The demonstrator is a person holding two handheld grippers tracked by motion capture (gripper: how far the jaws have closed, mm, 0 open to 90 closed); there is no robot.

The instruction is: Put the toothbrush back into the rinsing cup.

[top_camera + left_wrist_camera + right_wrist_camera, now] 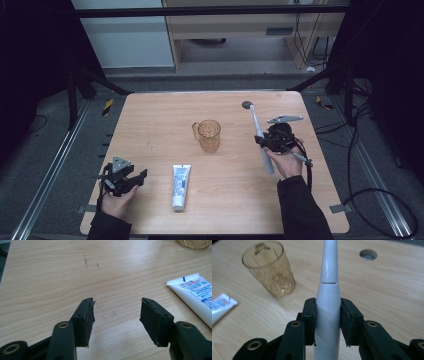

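electric toothbrush point(327, 307) clamped between right gripper point(327, 322) jaws

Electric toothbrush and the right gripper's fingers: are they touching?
Touching. The right gripper view shows both fingers pressed flat against the white handle of the electric toothbrush, with no gap on either side. In the high view the right gripper carries it above the table.

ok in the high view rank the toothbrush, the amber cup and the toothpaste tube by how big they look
1. The electric toothbrush, the longest, though it is held off the table and nearer the camera, so its lead is unsure.
2-3. The toothpaste tube and the amber cup look much alike; the tube is longer, the cup wider.
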